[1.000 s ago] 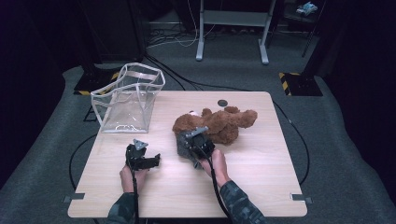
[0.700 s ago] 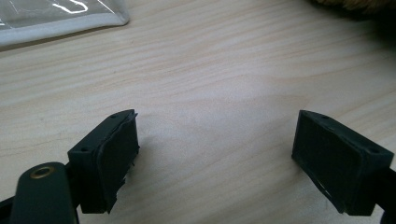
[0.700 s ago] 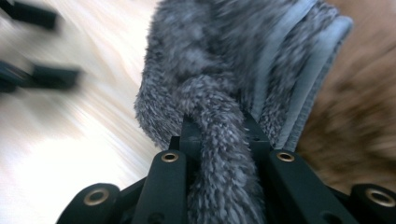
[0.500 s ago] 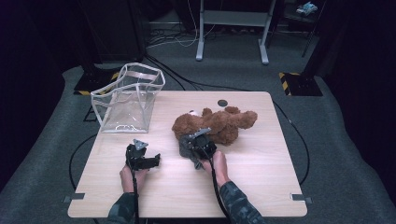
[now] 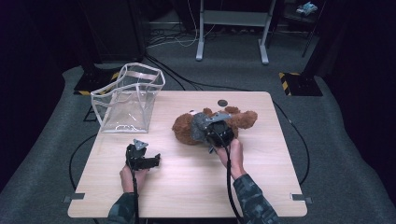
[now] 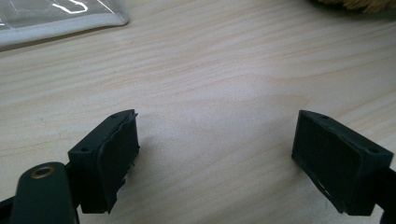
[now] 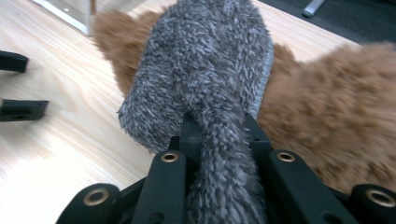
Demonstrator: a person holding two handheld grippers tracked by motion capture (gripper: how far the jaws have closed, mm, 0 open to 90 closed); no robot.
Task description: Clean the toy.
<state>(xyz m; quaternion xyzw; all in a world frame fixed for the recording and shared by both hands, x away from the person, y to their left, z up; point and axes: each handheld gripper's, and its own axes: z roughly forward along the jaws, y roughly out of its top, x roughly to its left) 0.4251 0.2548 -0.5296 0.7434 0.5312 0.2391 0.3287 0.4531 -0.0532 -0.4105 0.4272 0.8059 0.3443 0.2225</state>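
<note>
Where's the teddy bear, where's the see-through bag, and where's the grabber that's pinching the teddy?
teddy bear point(image 5: 245, 119): high view, on its brown head.
see-through bag point(image 5: 123, 109): high view, on its clear front wall.
right gripper point(image 7: 219, 126): right gripper view, between its jaws, shut on the bear's grey fuzzy part.

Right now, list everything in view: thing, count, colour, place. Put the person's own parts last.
table: one, light wood, centre of the dark room.
bag: one, clear with white trim, upright at the table's far left corner.
teddy: one, brown with a grey foot, lying mid-table.
disc: one, dark, near the table's far edge, beyond the teddy.
stand: one, grey metal, on the floor beyond the table.
left gripper: one, black, jaws open over bare wood, near side of the table.
right gripper: one, black, shut on the teddy's grey foot.
hands: two, each holding a gripper, coming in from the near edge.
sleeves: two, camouflage pattern, at the near edge.
</note>
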